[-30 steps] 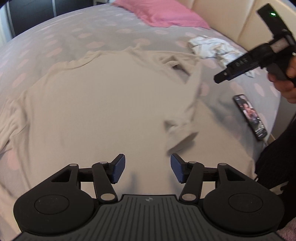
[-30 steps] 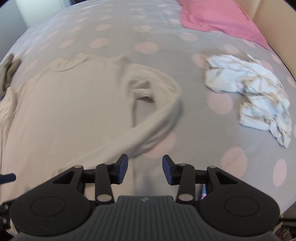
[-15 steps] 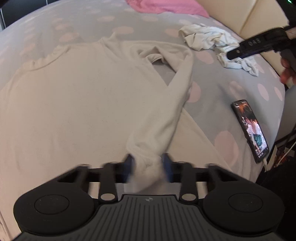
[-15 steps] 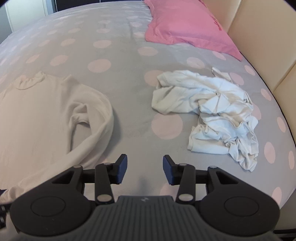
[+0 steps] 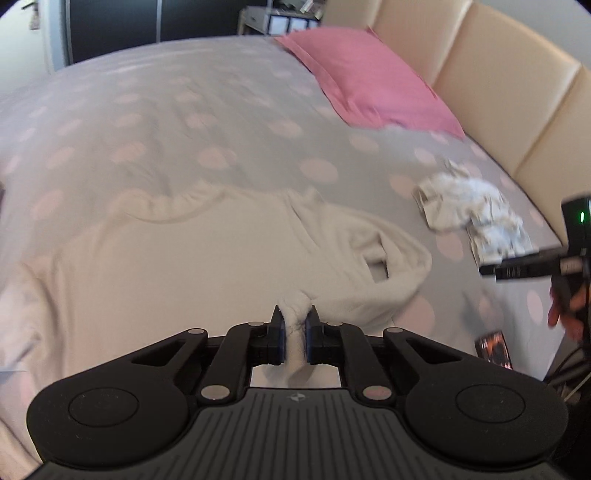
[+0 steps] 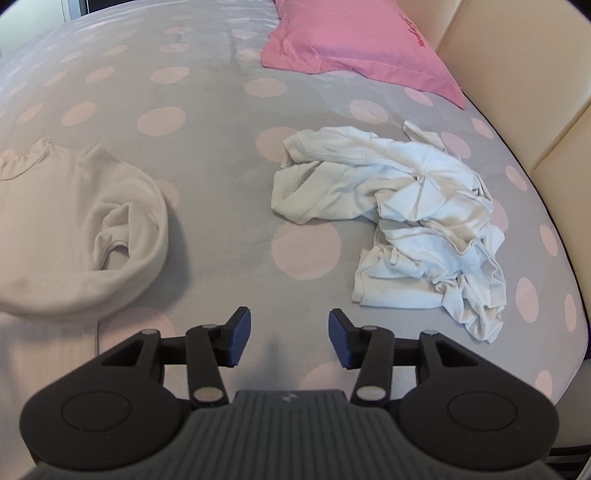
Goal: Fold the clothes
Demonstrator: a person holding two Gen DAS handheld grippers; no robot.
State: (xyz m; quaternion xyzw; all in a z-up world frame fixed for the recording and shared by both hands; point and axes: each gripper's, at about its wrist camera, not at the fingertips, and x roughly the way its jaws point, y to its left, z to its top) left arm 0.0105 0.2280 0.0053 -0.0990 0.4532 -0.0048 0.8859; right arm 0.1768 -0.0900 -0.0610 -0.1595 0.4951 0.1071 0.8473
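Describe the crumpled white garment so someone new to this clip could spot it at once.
Start at the pink pillow by the headboard on the dotted bed. Just below it lies the crumpled white garment, bunched in a heap, unlike the cream sweater spread flat to its left.

1. The pink fabric pillow [image 6: 354,40] at the head of the bed carries a short line of dark red lettering near its right edge; it is too small and skewed to read.
2. The grey ribbed plastic body of each handheld gripper bears a small round emblem, without letters, at its front middle.
3. No other writing is legible.
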